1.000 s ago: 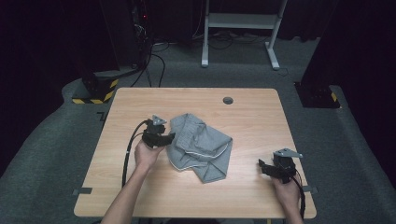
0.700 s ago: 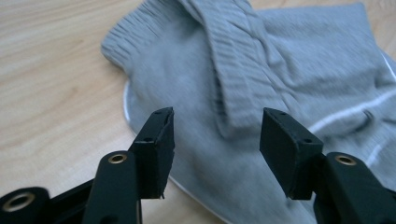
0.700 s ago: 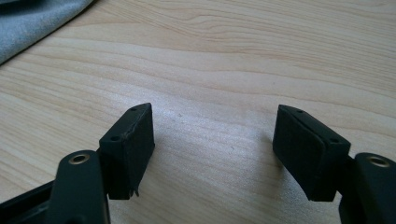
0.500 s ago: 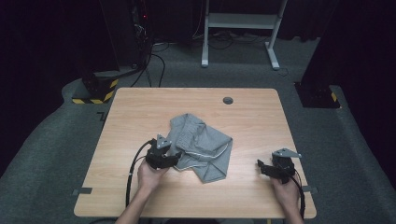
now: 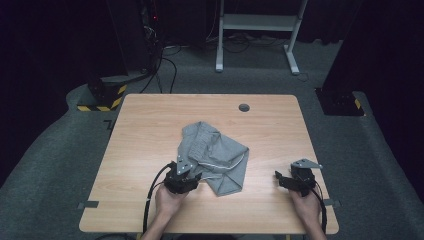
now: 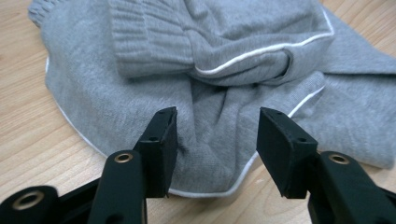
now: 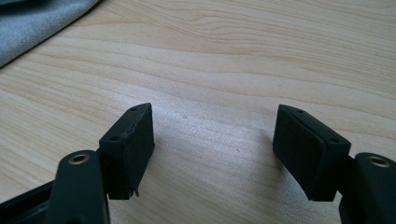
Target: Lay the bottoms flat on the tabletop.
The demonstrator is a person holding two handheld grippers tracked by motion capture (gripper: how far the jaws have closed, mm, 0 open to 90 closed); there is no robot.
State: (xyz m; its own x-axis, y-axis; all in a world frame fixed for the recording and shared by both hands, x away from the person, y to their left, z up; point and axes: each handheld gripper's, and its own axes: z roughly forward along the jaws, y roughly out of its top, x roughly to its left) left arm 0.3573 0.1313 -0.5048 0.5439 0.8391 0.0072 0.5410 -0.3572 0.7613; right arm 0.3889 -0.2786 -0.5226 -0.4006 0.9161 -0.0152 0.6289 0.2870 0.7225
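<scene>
A crumpled grey garment with white piping and a ribbed cuff lies in the middle of the wooden table. My left gripper sits at its near left edge. In the left gripper view the jaws straddle a fold of the garment near its piped hem; my left gripper has just been closing, and its pads stand apart from the cloth. My right gripper rests near the table's front right, open over bare wood. In the right gripper view my right gripper holds nothing, and a corner of the garment shows far left.
A round cable hole sits at the table's far middle. Grey tape marks the front left corner. Beyond the table stand a white desk frame and a black-and-yellow base on the carpet.
My left gripper has moved from the garment's left side down to its near edge, closer to the person. The right gripper has stayed put.
</scene>
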